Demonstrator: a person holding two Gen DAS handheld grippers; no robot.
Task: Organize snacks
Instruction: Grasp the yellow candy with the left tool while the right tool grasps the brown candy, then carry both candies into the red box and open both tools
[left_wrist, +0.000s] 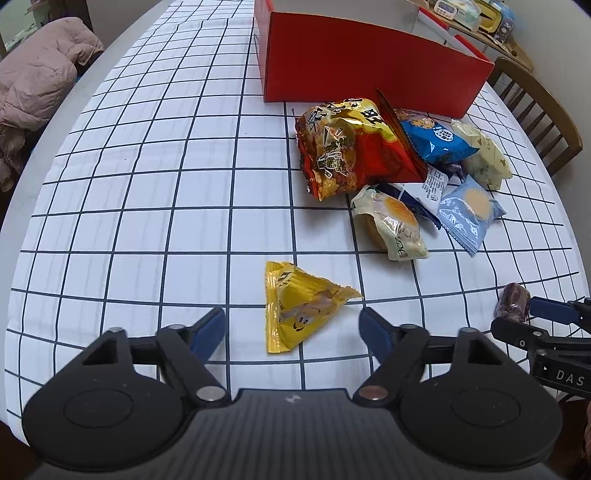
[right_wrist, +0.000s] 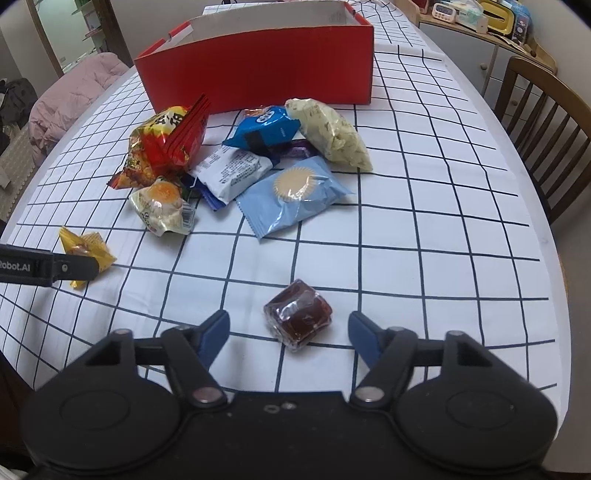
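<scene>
While the left gripper (left_wrist: 291, 328) stands open over the checked tablecloth (left_wrist: 147, 221), the yellow crinkled-foil triangular snack packet (left_wrist: 299, 306) lies between its blue fingers (left_wrist: 208, 332), untouched, long edge pointing away.

From the right wrist, the right gripper (right_wrist: 288, 332) likewise brackets the dark brown cellophane-wrapped block (right_wrist: 298, 314), its pads clear of it. Beyond the glossy packet heap waits the red cardboard box (right_wrist: 258, 77).
</scene>
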